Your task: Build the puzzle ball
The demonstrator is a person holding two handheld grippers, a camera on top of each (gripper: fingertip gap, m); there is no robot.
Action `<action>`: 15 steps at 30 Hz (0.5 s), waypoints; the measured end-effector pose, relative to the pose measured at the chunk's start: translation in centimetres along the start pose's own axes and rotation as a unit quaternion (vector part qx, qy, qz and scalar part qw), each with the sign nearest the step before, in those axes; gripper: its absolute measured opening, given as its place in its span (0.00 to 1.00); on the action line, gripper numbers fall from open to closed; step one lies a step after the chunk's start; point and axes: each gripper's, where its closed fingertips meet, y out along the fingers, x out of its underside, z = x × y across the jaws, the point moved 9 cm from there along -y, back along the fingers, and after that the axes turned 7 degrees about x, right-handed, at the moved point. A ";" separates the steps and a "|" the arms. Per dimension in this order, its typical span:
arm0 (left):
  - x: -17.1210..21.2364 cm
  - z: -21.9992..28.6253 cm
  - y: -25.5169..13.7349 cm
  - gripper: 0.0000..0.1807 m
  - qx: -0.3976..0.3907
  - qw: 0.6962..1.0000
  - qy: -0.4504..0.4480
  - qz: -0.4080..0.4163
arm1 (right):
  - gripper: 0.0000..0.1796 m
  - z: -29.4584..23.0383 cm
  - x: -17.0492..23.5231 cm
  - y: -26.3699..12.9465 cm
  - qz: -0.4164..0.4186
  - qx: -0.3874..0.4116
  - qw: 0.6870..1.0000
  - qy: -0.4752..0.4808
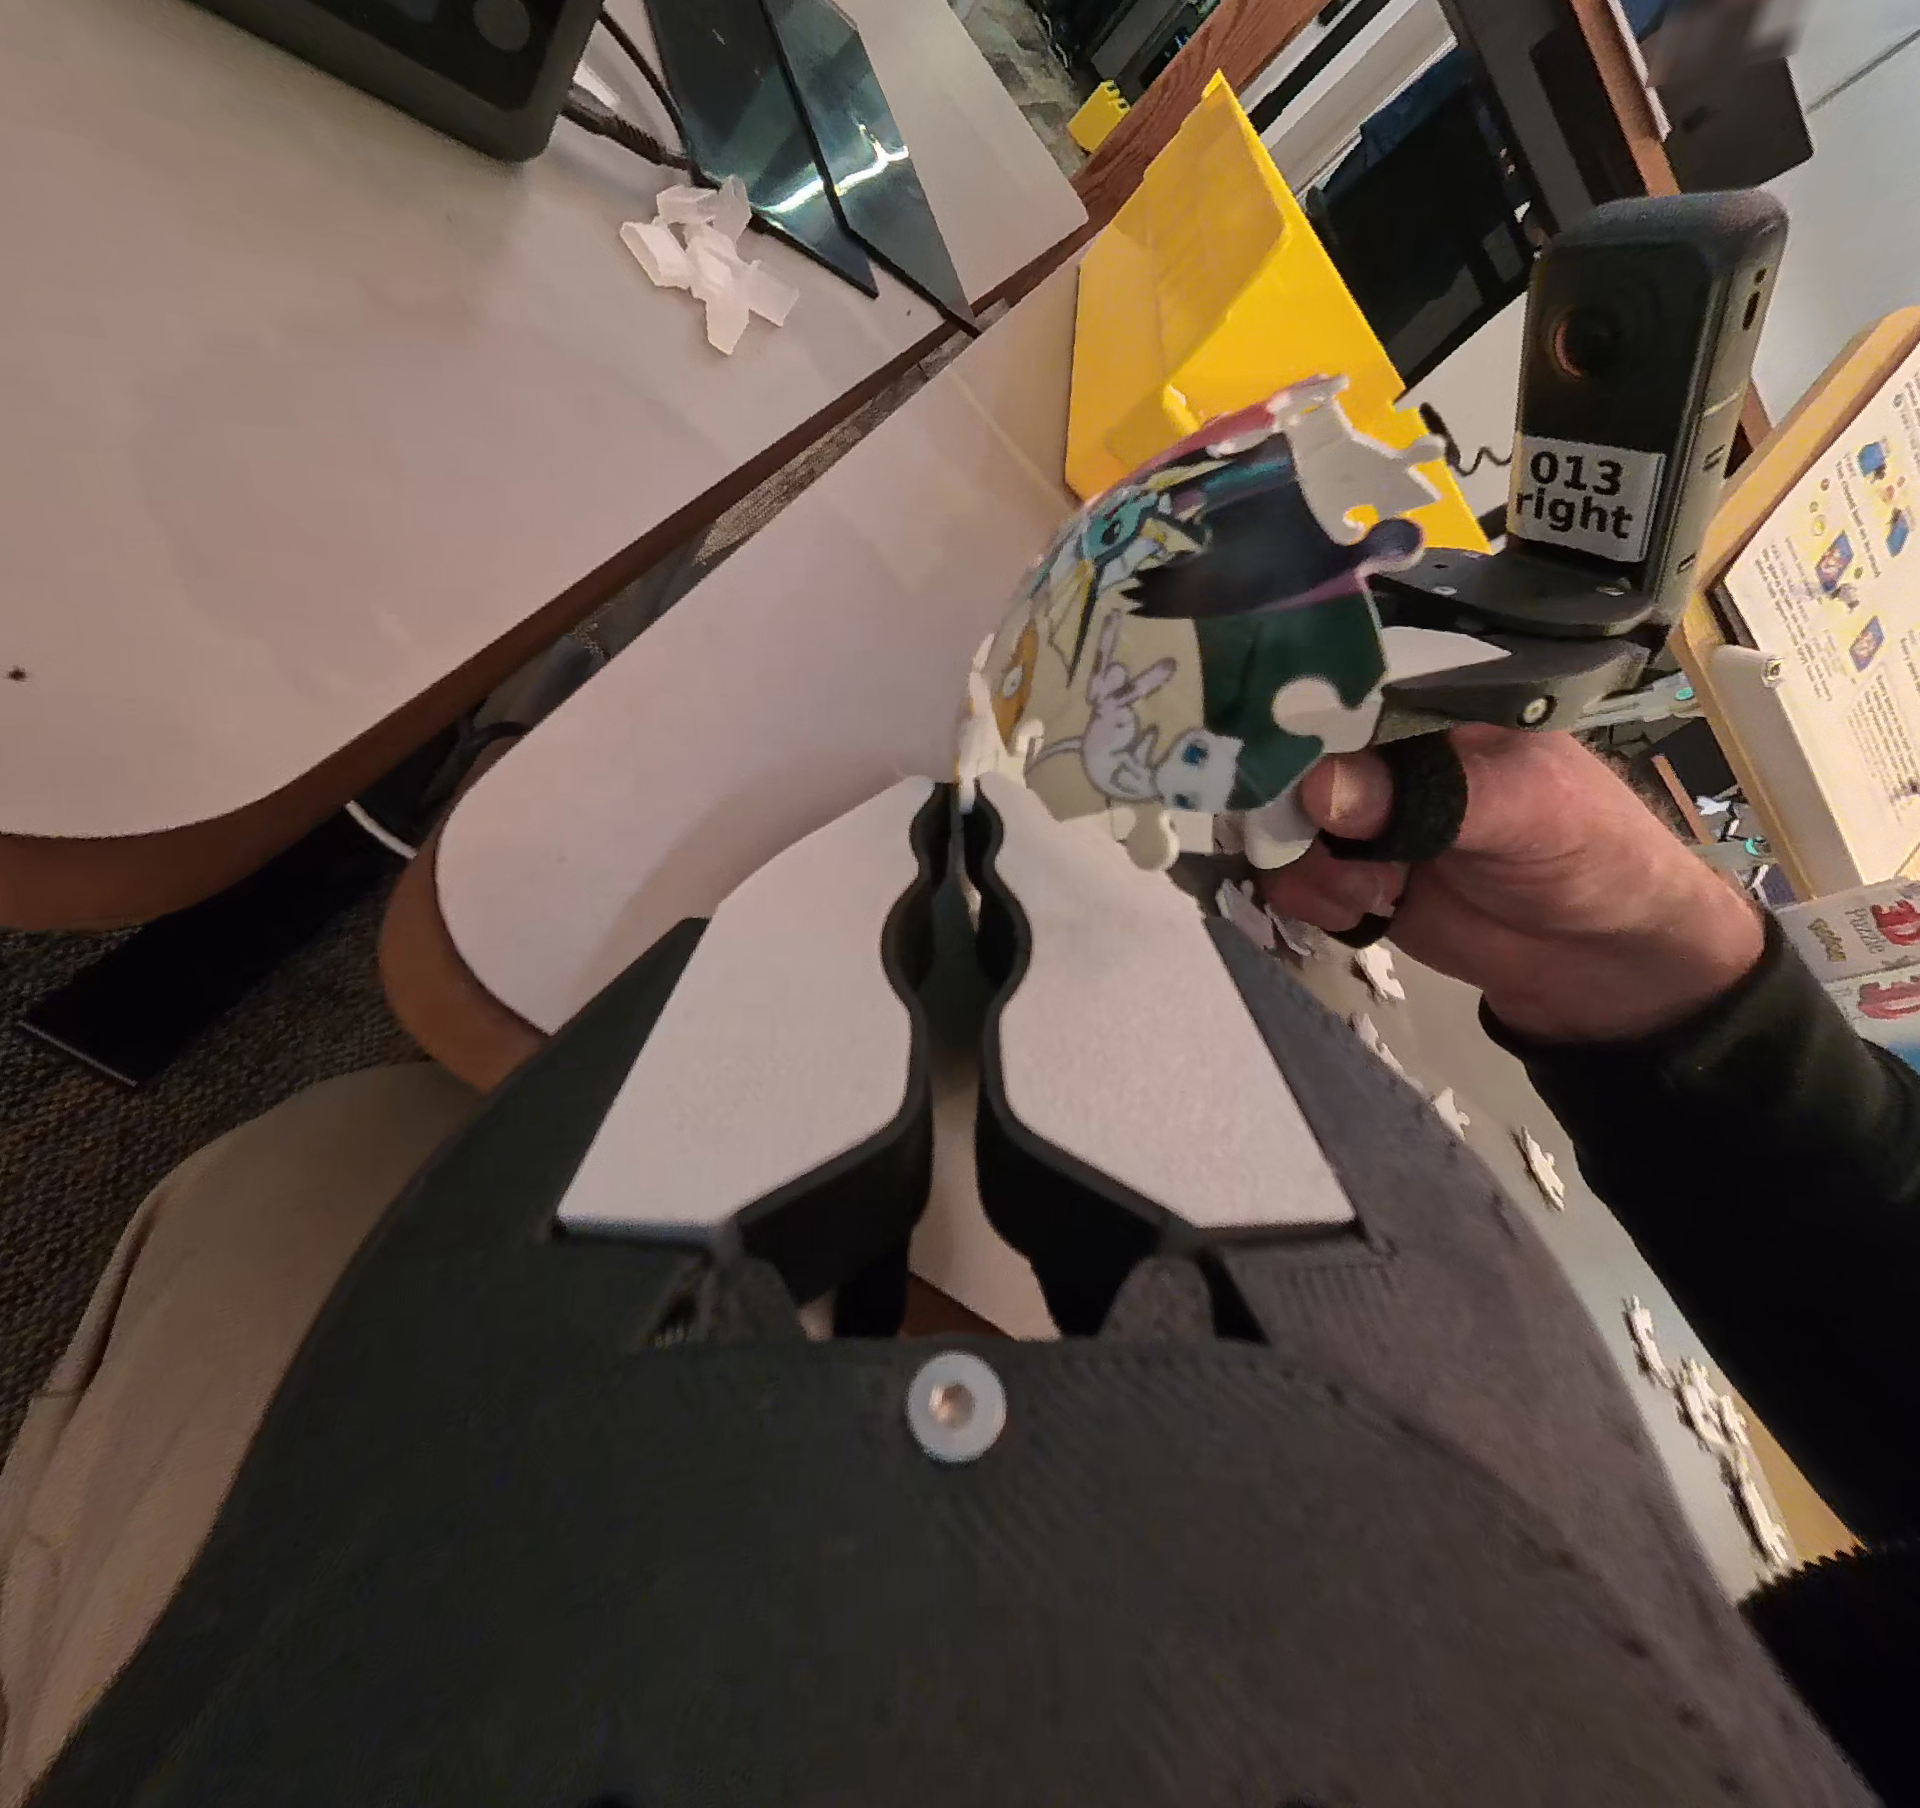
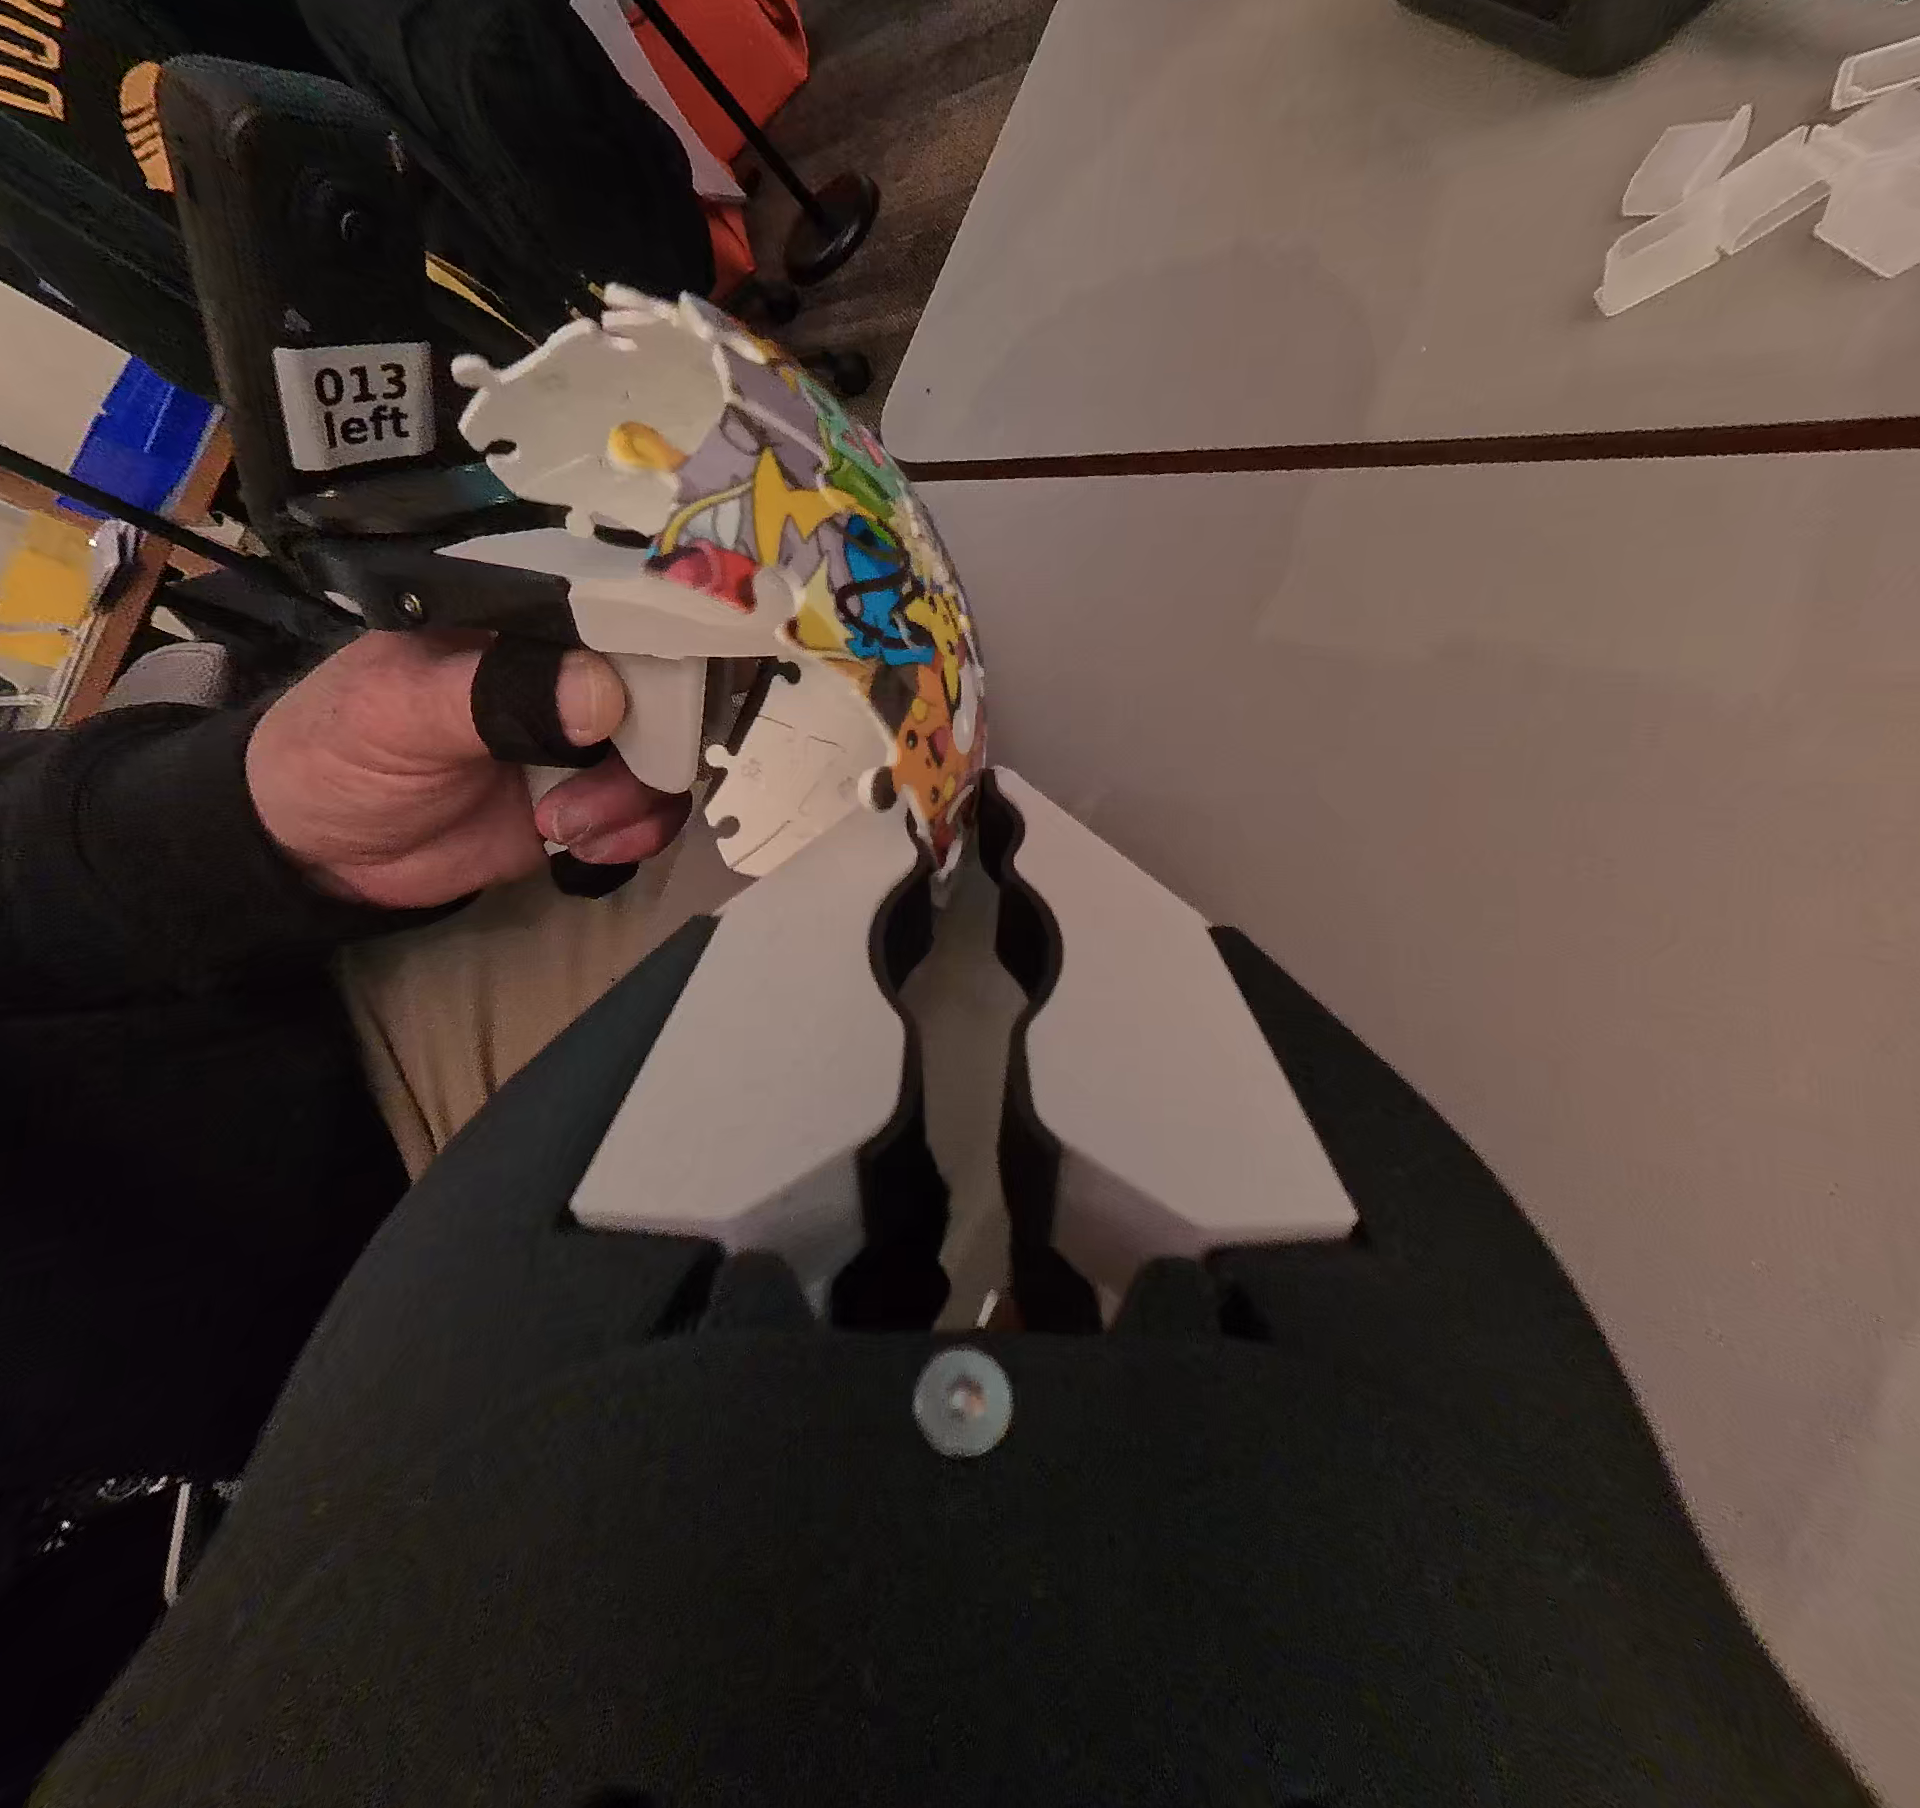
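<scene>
Nearest my left camera, the left gripper (image 1: 961, 813) has its jaws pressed together on a white tab at the lower rim of the puzzle shell (image 1: 1184, 657). From the right camera, the right gripper (image 2: 971, 828) pinches the same shell (image 2: 831, 574) at its bottom edge, jaws closed on the printed rim with only the thickness of a piece between them. So both grippers carry the half-built ball in the air above the near edge of the table (image 1: 727, 678), clear of its surface.

The shell is a curved patch of joined pieces, printed outside, white inside, with open knobs along its far rim. My judgement is that I am lining it up or pressing a seam home, and the risk is flexing: two pinches at the rim can spring joints apart if I twist one against the other. I would keep both wrists moving as one, push along the curve and not across it, and ease rather than squeeze.

Loose pieces (image 1: 1538, 1166) lie scattered along the table's right edge behind my right hand (image 1: 1496, 875), so the next one is within reach. Before I free either gripper to fetch it, I would rest the shell on the table, since a single pinch at the rim may not hold it steady.
</scene>
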 end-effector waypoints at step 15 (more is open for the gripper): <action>-1.2 3.9 -2.6 0.34 0.010 0.994 0.058 -0.091 | 0.01 0.1 0.8 -1.2 -0.014 0.004 0.999 -0.032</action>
